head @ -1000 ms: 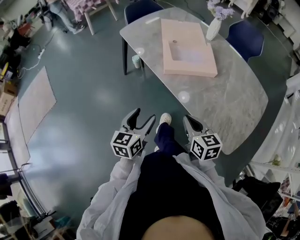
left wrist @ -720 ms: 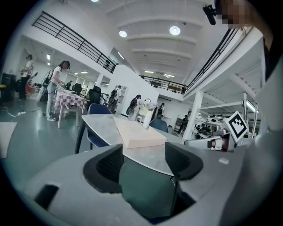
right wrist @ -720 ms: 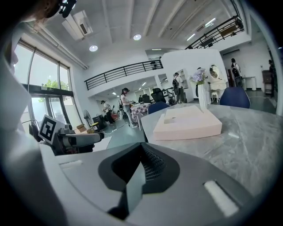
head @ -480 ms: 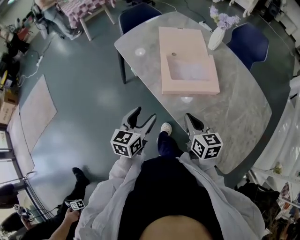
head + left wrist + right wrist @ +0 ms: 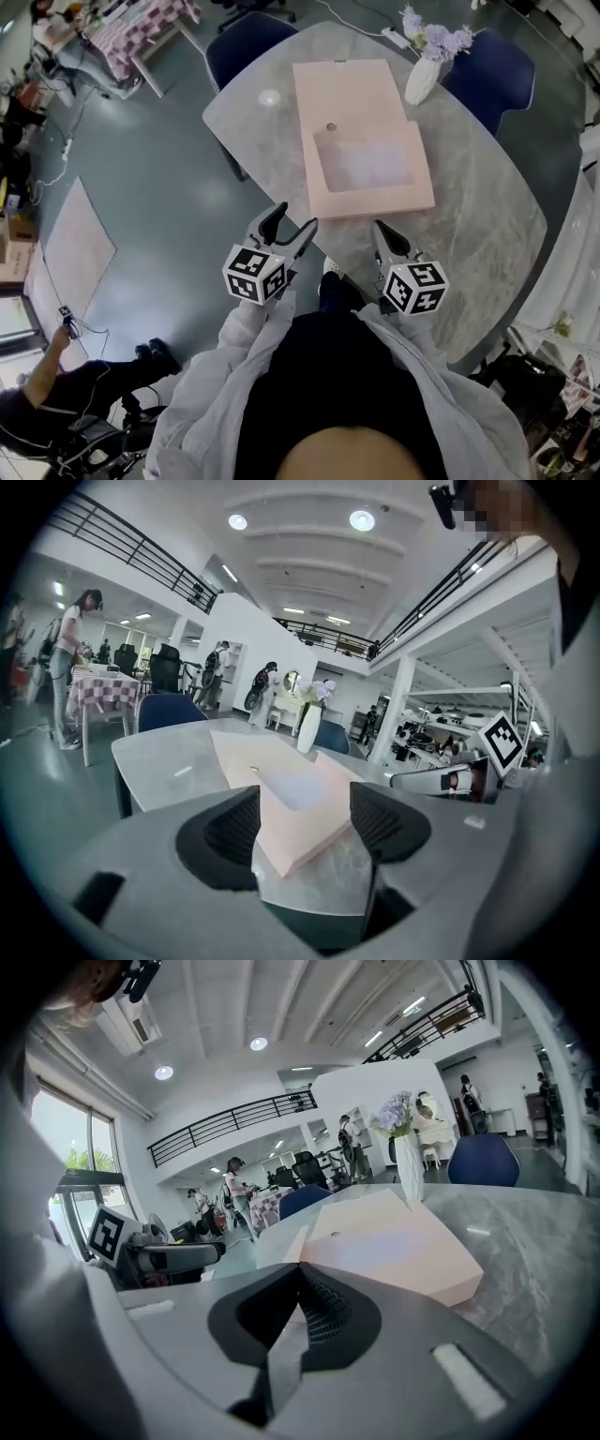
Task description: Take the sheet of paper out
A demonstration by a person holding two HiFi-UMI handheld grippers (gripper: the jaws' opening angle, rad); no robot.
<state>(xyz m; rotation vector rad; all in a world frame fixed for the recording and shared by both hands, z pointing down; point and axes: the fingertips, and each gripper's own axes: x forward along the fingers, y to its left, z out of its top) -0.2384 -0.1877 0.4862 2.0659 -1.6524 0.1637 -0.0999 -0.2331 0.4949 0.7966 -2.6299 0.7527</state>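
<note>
A flat pink folder point(image 5: 361, 141) lies on the grey marble table point(image 5: 478, 216), with a small snap button and a paler panel on its near half. No loose sheet of paper shows. My left gripper point(image 5: 292, 221) hovers open at the table's near edge, just short of the folder's near left corner; the folder point(image 5: 272, 771) shows between its empty jaws point(image 5: 305, 817). My right gripper point(image 5: 382, 230) is shut and empty, held near the folder's near edge. The folder point(image 5: 394, 1241) fills the view beyond the closed right gripper point(image 5: 302, 1283).
A white vase with purple flowers point(image 5: 419, 80) stands just beyond the folder's far right corner. Blue chairs point(image 5: 248, 37) point(image 5: 492, 80) sit at the table's far side. A person point(image 5: 56, 412) crouches on the floor at lower left. Shelving point(image 5: 572, 309) stands on the right.
The table and folder have come closer; both grippers now reach the table's near edge. The person on the floor has shifted further left. Jaw states look unchanged.
</note>
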